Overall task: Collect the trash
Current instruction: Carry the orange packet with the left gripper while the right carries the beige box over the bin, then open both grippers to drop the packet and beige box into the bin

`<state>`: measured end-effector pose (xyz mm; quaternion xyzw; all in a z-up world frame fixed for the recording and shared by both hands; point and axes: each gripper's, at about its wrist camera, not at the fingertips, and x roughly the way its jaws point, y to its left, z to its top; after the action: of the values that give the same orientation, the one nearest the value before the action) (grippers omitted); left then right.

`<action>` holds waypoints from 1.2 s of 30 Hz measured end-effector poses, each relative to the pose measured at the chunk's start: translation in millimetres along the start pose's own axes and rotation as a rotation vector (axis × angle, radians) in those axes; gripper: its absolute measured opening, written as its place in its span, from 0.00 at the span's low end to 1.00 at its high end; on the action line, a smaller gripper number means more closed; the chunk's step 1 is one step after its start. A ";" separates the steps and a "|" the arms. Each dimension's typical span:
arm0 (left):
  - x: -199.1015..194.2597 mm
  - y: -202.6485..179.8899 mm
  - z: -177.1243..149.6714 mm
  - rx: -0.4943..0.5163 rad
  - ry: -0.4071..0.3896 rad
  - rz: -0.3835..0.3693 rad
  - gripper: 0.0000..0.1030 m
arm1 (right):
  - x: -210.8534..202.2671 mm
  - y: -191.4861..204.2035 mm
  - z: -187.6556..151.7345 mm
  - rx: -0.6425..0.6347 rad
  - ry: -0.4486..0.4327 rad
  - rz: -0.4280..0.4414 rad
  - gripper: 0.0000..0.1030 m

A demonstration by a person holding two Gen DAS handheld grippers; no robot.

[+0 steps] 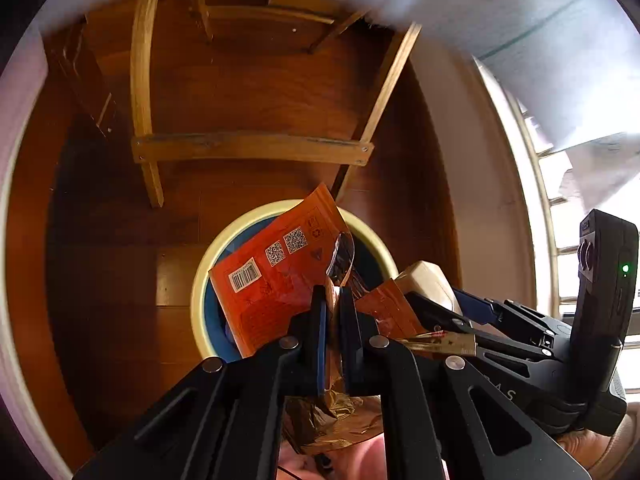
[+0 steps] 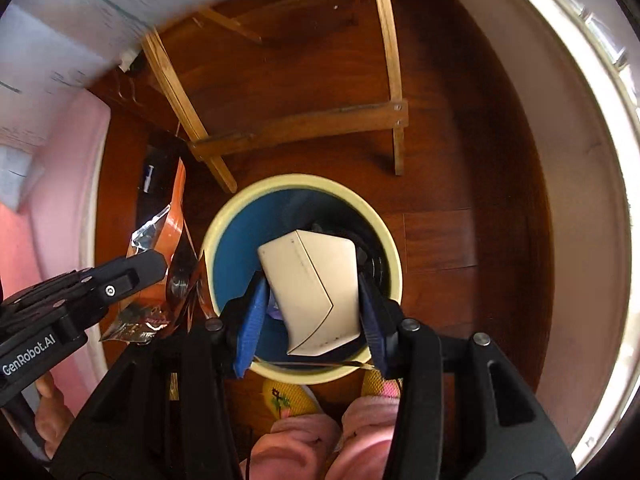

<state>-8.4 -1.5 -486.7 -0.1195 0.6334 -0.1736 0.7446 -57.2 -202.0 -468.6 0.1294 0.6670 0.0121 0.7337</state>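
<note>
the left tool (image 1: 331, 300) is pinched narrow on a crumpled orange foil snack wrapper with a barcode (image 1: 276, 276), holding it above the round cream-rimmed bin with a blue inside (image 1: 204, 280). the right tool (image 2: 312, 304) grips a cream rectangular cardboard box (image 2: 316, 288) between its blue pads (image 2: 252, 320), directly over the same bin's opening. the bin stands on the dark wooden floor (image 2: 460, 160), just in front of a light wooden chair frame (image 1: 256, 146).

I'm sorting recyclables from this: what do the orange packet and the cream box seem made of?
The orange packet looks like foil-lined plastic film: glossy print, silvery crinkled inside, pinched in the left gripper. The cream box looks like matte cardboard, with crisp folded edges, gripped by the right gripper.
</note>
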 end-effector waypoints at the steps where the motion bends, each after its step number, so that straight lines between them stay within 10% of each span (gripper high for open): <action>1: 12.4 3.7 2.2 0.001 0.000 -0.004 0.05 | 11.8 -2.5 -1.5 -0.004 0.005 0.003 0.40; 10: 88.6 22.1 3.5 0.050 0.023 -0.003 0.07 | 79.1 -13.9 -9.9 -0.048 0.045 0.024 0.43; 17: 100.8 28.6 1.8 0.082 0.060 0.016 0.28 | 93.6 -15.6 -10.3 -0.052 0.038 0.062 0.52; 21: 84.9 19.9 3.4 0.101 0.053 0.038 0.50 | 87.2 -14.6 -9.6 -0.051 0.017 0.055 0.52; 36: -28.1 -21.5 9.2 0.109 0.018 0.117 0.56 | -4.0 -10.7 -21.9 -0.010 0.001 0.036 0.52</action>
<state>-5.6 -9.9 -451.3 -0.0401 0.6354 -0.1652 0.7532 -80.7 -209.3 -468.6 0.1377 0.6650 0.0285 0.7335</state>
